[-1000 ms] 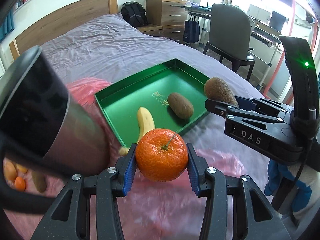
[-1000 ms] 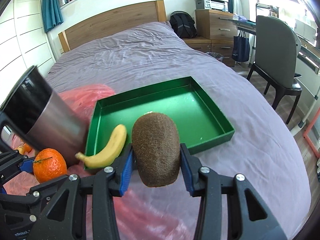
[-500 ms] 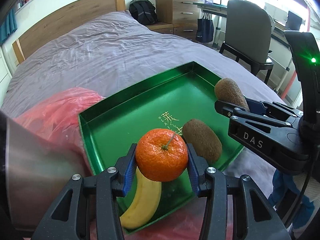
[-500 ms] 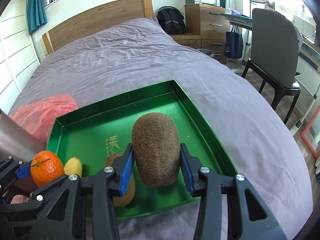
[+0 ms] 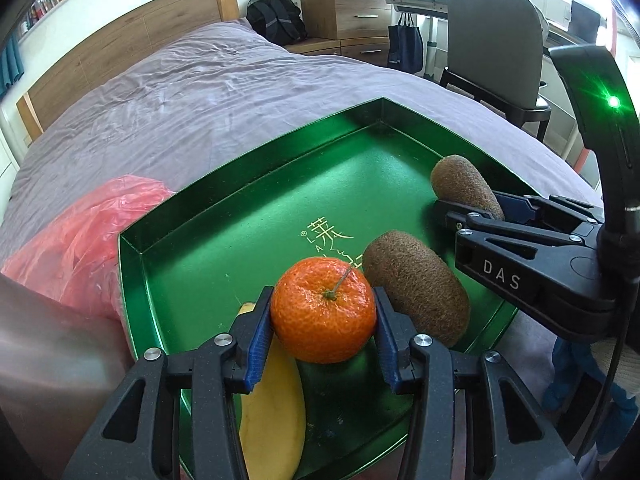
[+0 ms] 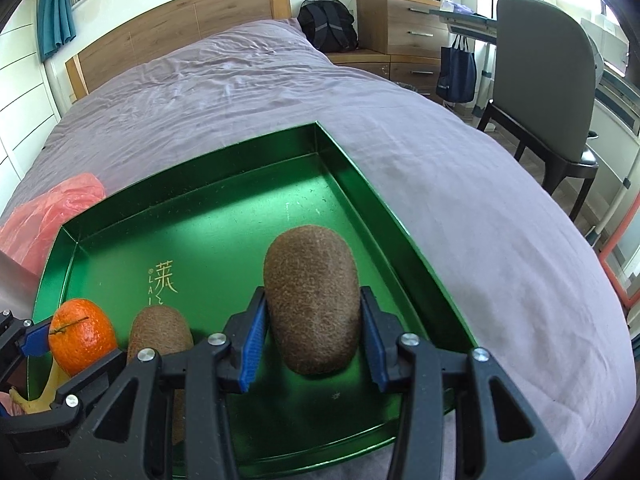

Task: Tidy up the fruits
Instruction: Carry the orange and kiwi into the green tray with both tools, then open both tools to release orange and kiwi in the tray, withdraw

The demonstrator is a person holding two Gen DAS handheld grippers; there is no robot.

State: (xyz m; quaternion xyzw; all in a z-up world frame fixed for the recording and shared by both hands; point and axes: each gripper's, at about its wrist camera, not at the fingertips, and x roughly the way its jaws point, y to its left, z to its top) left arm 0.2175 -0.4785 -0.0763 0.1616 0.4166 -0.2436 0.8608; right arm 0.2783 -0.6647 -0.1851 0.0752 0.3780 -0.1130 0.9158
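Observation:
My left gripper [image 5: 323, 316] is shut on an orange tangerine [image 5: 325, 309] and holds it over the near part of the green tray [image 5: 256, 152]. My right gripper [image 6: 313, 332] is shut on a brown kiwi [image 6: 313, 296] over the tray's right side [image 6: 360, 168]; that kiwi also shows in the left wrist view [image 5: 464, 188]. A second kiwi [image 5: 416, 286] and a yellow banana [image 5: 272, 412] lie in the tray. The tangerine [image 6: 82, 334] and lying kiwi [image 6: 160, 336] show at lower left of the right wrist view.
The tray sits on a bed with a purple cover [image 5: 180, 92]. A red plastic bag [image 5: 80, 236] lies left of the tray. A shiny metal cylinder [image 5: 48, 360] stands at the near left. A chair [image 6: 548, 80] and drawers [image 6: 400, 20] stand beyond the bed.
Both grippers have moved forward over the tray with their fruits held. The tray now fills more of both views, and the metal cylinder has slid to the left edge.

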